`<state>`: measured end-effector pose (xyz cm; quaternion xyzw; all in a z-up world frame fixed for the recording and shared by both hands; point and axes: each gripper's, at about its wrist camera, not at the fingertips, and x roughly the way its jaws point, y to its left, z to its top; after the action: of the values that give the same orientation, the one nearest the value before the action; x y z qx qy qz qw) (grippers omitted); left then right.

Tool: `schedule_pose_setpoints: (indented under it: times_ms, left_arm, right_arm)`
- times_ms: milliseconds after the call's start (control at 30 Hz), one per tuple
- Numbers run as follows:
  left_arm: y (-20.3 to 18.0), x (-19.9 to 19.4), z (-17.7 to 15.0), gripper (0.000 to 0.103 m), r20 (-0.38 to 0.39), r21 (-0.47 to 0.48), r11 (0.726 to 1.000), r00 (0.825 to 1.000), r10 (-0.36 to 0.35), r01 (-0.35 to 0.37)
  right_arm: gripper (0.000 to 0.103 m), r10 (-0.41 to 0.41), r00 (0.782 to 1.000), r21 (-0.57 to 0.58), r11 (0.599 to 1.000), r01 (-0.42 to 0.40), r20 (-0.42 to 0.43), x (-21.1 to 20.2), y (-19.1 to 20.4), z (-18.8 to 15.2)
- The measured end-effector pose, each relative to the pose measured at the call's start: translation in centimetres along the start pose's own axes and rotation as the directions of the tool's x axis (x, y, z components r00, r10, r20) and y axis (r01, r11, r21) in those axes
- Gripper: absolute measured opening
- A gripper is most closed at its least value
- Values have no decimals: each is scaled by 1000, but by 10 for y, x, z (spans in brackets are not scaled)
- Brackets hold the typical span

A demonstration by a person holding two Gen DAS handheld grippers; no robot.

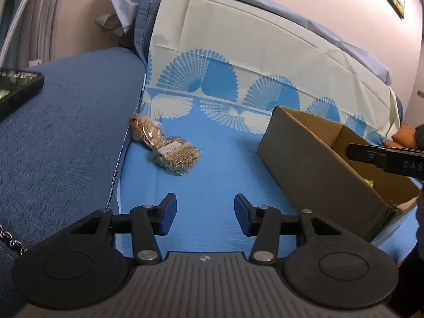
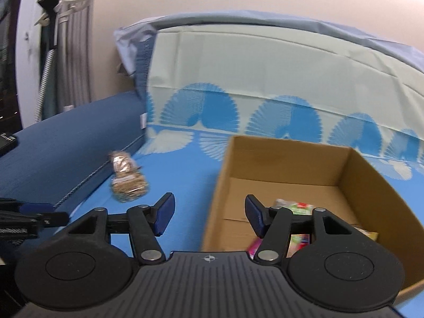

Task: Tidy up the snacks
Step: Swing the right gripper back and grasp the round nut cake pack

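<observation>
Two clear bags of tan snacks [image 1: 165, 144] lie together on the blue cloth [image 1: 217, 164], against the sofa arm; in the right wrist view the same snack bags [image 2: 127, 181] show blurred at left. An open cardboard box [image 1: 318, 159] stands to their right. Inside the box [image 2: 296, 164] lie a green-and-white packet [image 2: 298, 208] and a pink packet [image 2: 298, 241]. My left gripper [image 1: 205, 216] is open over bare cloth, short of the bags. My right gripper [image 2: 209, 217] is open, straddling the box's near-left corner, nothing between its blue pads.
A dark blue sofa arm [image 1: 66, 137] rises on the left with a black phone-like device [image 1: 16, 90] on it. A patterned cloth [image 1: 238, 61] covers the backrest behind. The right gripper's black body [image 1: 387, 159] reaches over the box.
</observation>
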<state>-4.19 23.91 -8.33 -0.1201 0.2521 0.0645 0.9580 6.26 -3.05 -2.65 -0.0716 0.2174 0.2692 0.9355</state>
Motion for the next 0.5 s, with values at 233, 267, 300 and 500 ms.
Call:
schedule_pose_setpoints:
  times_ms: [233,267,300,500]
  left_arm:
    - [8,4,4,53,-22,-44,999,1000,7,-8]
    - [7,4,4,53,-23,-42,999,1000,9,-10]
    - [7,4,4,53,-24,-43,999,1000,12,-13]
    - [8,1,2,53,-31,-31,999,999,-8,7]
  right_arm:
    - [77,94,995,9,996,-93,-31,39,36,34]
    - [82,112,993,2,994,-112,-34,50,44,39]
    - [85,132,990,-8,991,-132,-41,63,52,45]
    - [100,179,972,-89,977,-194,-154,168,99,64]
